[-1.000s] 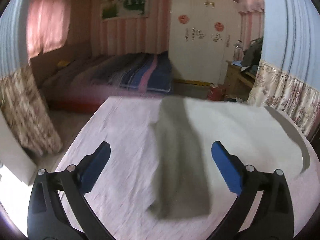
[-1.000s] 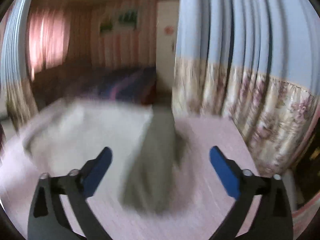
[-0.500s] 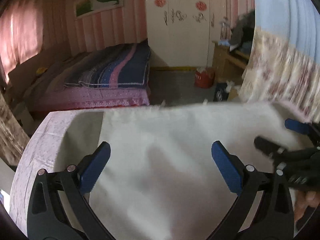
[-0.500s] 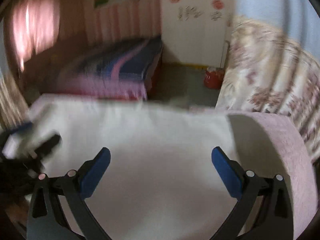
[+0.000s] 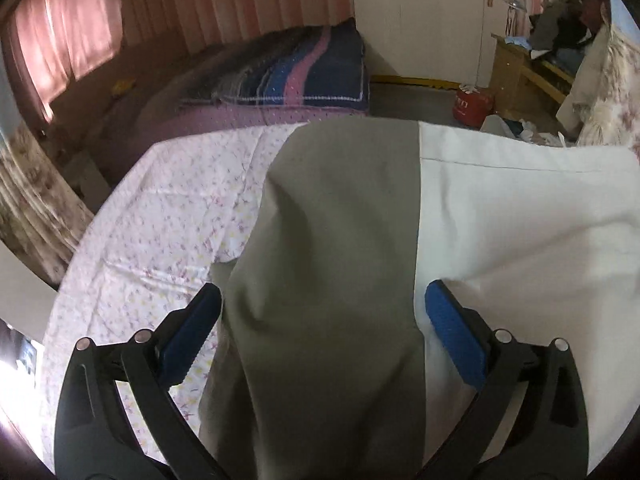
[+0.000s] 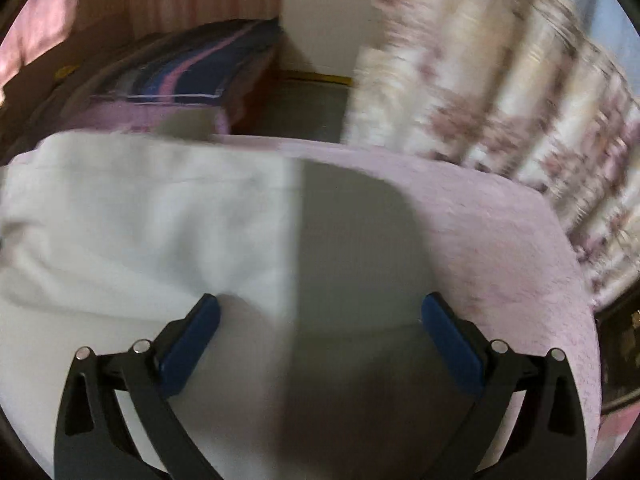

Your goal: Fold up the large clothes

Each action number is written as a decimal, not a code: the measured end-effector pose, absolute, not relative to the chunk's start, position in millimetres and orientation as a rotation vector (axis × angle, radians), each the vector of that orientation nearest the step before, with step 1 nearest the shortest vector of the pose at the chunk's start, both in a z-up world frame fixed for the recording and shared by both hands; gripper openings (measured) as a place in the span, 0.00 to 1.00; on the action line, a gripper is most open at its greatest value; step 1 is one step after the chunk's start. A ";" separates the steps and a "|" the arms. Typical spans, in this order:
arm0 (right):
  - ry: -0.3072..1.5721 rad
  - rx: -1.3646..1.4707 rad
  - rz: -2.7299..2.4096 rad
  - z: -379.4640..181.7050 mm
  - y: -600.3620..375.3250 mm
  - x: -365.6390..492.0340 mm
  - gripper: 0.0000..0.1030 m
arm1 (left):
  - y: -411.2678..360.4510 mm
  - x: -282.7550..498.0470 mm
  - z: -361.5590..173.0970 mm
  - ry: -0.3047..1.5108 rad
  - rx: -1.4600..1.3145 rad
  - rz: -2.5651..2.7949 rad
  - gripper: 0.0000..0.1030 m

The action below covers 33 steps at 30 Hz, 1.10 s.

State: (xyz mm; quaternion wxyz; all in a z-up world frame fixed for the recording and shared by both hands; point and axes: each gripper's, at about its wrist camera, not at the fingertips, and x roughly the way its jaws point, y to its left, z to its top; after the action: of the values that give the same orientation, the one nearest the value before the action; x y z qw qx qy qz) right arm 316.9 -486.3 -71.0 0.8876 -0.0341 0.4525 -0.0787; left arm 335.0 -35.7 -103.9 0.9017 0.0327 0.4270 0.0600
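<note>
The garment, a large off-white cloth with a grey-olive panel at each end, lies spread flat on a bed covered with a pink floral sheet. Its long axis runs across the bed from left side to right side, with a stitched hem along the far edge.

The left gripper hangs above the garment's left end. Its blue-padded fingers are spread wide and grip nothing. The grey-olive panel runs straight forward between the two fingers, toward the far edge of the bed. The left finger sits over bare sheet just beside the panel's left edge; the right finger sits over the off-white cloth.

The right gripper hangs above the garment's right end, fingers likewise spread wide and empty. In the right wrist view the boundary between off-white cloth and grey panel passes forward between the fingers. Bare pink sheet lies to the right of the panel. This view is motion-blurred, so fine edges cannot be resolved.

Judgement: each gripper is nearest its own end, so a fold of one end toward the middle appears to suit the layout. Contact height cannot be determined.
</note>
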 end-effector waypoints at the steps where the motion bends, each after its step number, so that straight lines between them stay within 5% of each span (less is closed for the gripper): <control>1: 0.952 0.025 -0.152 -72.0 -502.9 315.2 0.98 | -34.5 334.8 -104.4 0.886 0.065 0.123 0.97; 19: 0.807 -0.148 -0.098 -13.8 -478.4 269.7 0.98 | -62.6 288.2 -57.0 0.760 0.054 0.028 0.97; 33: 0.839 0.119 -0.057 -33.9 -560.3 215.0 0.98 | -154.2 243.8 -31.5 0.729 -0.038 -0.122 0.97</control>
State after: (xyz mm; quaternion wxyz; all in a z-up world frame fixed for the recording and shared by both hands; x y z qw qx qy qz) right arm 215.0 -560.3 -33.9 0.9111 0.0578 0.4071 -0.0275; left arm 243.8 -154.2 -31.5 0.9323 -0.0186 0.3563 -0.0595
